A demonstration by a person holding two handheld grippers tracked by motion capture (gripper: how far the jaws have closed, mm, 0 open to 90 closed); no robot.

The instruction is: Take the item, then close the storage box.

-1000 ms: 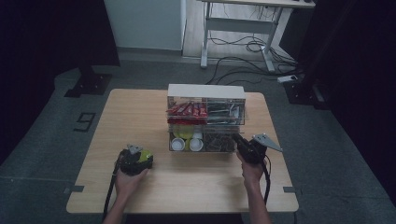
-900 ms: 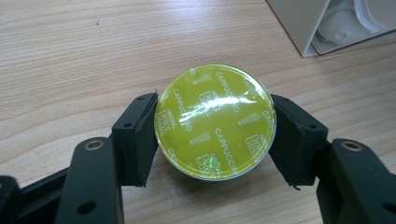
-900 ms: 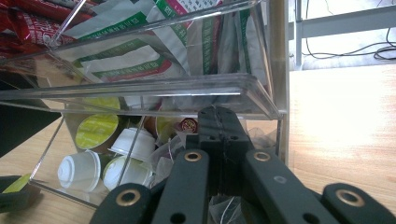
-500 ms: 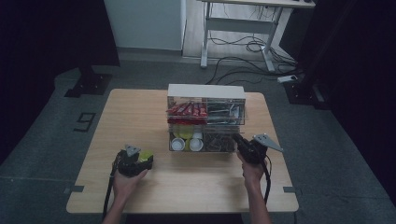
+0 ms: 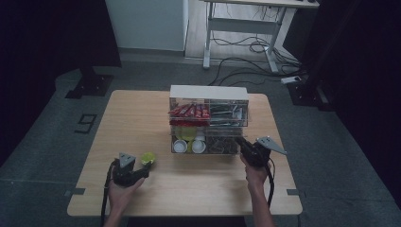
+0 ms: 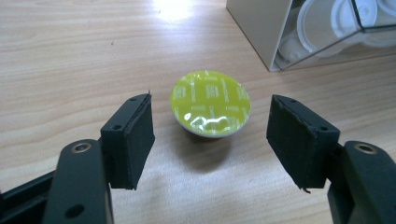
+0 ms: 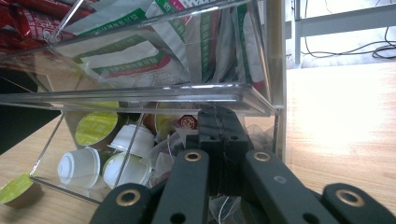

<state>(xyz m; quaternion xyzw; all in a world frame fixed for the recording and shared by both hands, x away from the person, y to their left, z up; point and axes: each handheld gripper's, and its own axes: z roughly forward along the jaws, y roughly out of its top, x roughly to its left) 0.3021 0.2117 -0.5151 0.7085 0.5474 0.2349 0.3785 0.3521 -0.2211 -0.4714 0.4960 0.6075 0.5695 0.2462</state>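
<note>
A lime-green foil-topped capsule (image 6: 210,102) sits on the wooden table (image 5: 142,118), and it is seen again from above (image 5: 148,158). My left gripper (image 6: 210,106) is open, its jaws set wide to either side of the capsule without touching it; the high view places this gripper (image 5: 135,166) near the front left. My right gripper (image 7: 219,133) is shut, its jaws pressed together inside the lower right bay of the clear organizer (image 7: 261,100), just under the upper tray. In the high view the right gripper (image 5: 242,143) is at the organizer's front right corner.
The organizer (image 5: 208,92) stands mid-table: red sachets (image 5: 189,112) and green-white sachets (image 7: 154,60) above, white and green capsules (image 7: 107,163) lower left. A white desk frame and cables (image 5: 246,47) lie on the floor beyond the table.
My left gripper has drawn back toward the person and the green capsule now lies on the table ahead of it. The right gripper has stayed at the organizer.
</note>
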